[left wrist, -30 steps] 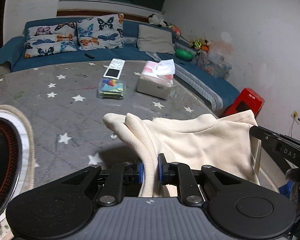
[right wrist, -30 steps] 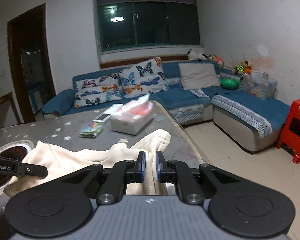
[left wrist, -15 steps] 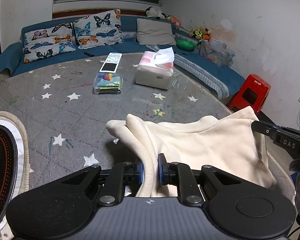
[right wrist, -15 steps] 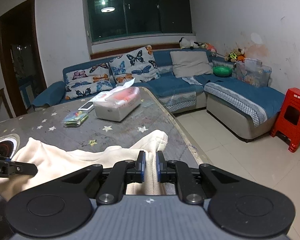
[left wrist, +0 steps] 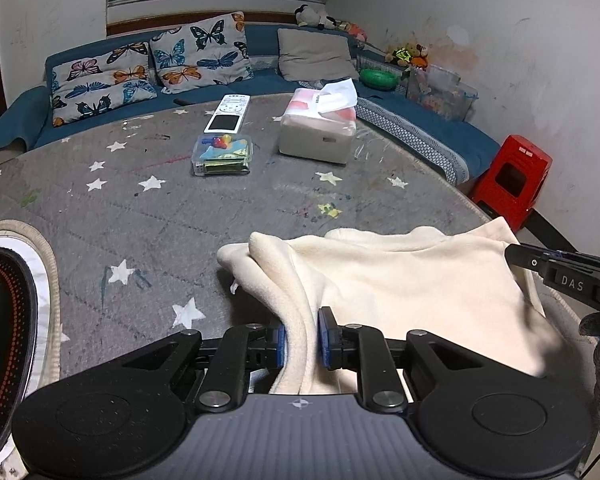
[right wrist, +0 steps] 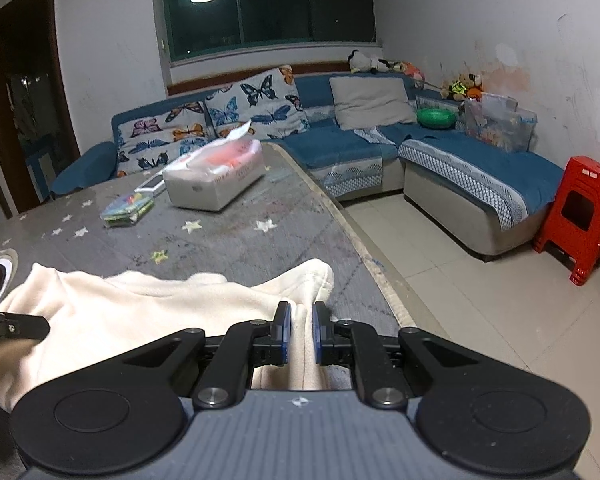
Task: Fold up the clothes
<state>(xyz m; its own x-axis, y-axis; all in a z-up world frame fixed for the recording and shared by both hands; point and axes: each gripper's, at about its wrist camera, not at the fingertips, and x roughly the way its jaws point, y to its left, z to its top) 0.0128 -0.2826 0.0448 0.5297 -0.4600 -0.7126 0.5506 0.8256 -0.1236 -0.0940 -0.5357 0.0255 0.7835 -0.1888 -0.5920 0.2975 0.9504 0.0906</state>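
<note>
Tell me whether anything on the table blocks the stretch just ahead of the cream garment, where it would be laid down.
Nothing visible does. The grey star cloth just ahead of the cream garment is bare. The clear box, remote and tissue box sit well beyond it, near the far edge.

Cream garment (left wrist: 400, 288): near part hidden under left gripper (left wrist: 301, 334) body, so hem and full shape can't be read. Same in right wrist view, cloth runs below right gripper (right wrist: 301, 330) housing. Round black-and-red disc (left wrist: 0, 320) cut by left frame edge; markings illegible. Contents of clear box (left wrist: 223, 155) too small to ID. Remote (left wrist: 228, 114) buttons unreadable. Dark doorway (right wrist: 16, 92): interior too dim to make out.
</note>
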